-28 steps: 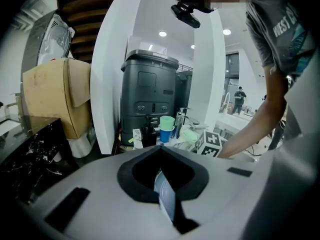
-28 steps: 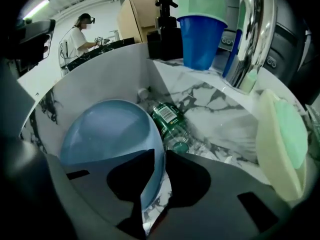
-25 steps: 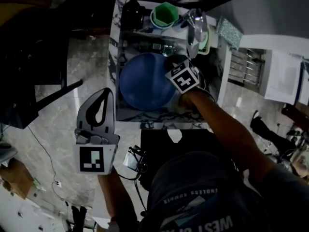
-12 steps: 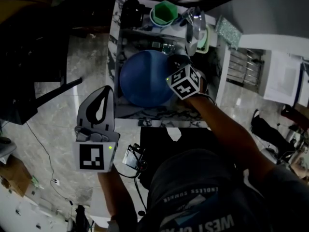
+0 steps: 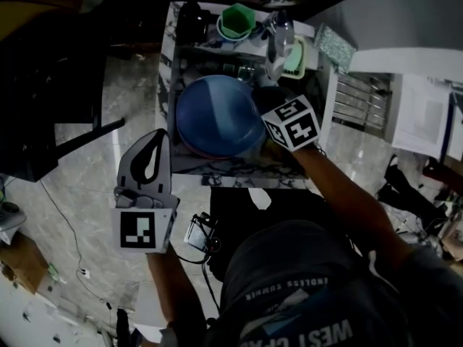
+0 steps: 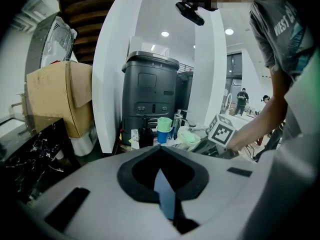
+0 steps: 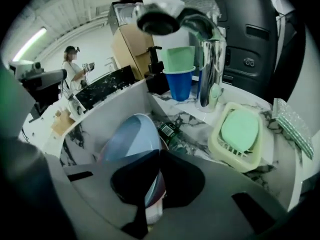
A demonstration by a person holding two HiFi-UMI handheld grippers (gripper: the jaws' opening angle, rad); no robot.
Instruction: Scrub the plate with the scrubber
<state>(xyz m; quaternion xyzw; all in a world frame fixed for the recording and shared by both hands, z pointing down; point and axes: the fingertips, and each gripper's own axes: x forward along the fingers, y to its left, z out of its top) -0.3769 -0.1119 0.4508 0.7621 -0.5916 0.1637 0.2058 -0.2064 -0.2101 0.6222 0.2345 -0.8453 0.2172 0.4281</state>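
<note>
marble counter [image 5: 239, 173] with sunken sink [image 5: 171, 85], seen steeply from above, light dim. blue plate [image 5: 217, 118] inside the sink, tilted, filling most of the basin. small dark bottle [image 7: 172, 134] lying just beside it.

right gripper [image 5: 269, 129] at the plate's right rim: jaws drawn together with the rim pinched between them, plain in the right gripper view. left gripper [image 5: 159, 137] well apart from the sink, out over the floor, jaws closed tip to tip, nothing between them.

faucet [image 5: 278, 40] at the back of the counter, stacked cups [image 5: 239, 22] beside it. cream soap dish [image 7: 220, 146] holding a pale green block [image 7: 241, 126] right of the faucet. speckled green pad [image 5: 335, 45] further right at the counter edge, probably the scrubber, though the green block cannot be ruled out.

step in hand, as judged: securing the plate. scrubbing not yet begun, scrubber untouched.

for a good result:
- keep the pinch on the rim only, firm enough for a wet plate, clear of the face to be cleaned.
- open the left claw before reaching, cross above the plate without knocking faucet or cups, take the pad flat.
- risk: thin rim grip may pivot under pressure, so brace the plate's lower edge against the sink floor.
</note>
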